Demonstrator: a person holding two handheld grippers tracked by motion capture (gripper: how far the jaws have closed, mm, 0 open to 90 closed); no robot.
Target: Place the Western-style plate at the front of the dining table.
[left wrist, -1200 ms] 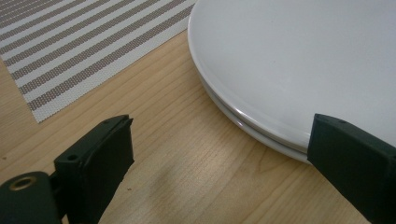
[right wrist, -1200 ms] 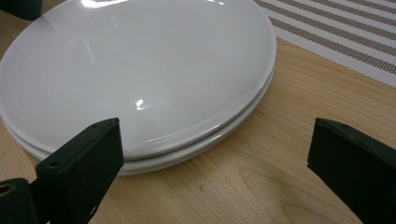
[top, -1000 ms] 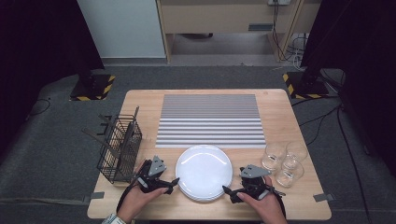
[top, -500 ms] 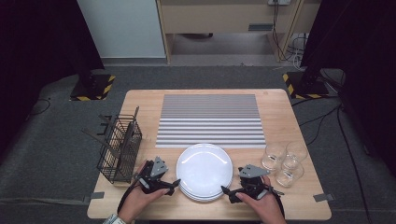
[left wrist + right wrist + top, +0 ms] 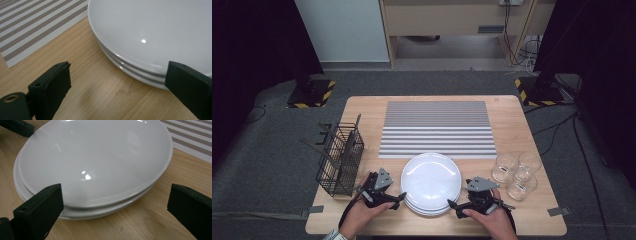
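At table's left edge stands a wire basket (image 5: pixel 339 160), untouched, well apart from the work. Just right of it, the left gripper (image 5: pixel 398 196) sits low on the wood beside the plates (image 5: pixel 430 182), jaws spread wide; in the left gripper view one jaw rests over bare table, the other at the stack's rim, nothing pinched yet. Plates: a stack of white ones at the near middle of the table, just below the striped mat (image 5: pixel 437 129). Top plate (image 5: pixel 155 30) sits skewed on the ones under it (offset plain in the right gripper view, where its edge overhangs toward the mat). Compared with a second ago the top plate has slid a little off centre and both grippers have crept in toward the rim, so a lift of that top plate looks about to begin. Right gripper (image 5: pixel 453 204): jaws also wide apart, flanking the near rim, gripping nothing. Farther right, three glasses (image 5: pixel 517 172) cluster near the table's edge, apart from the plates.
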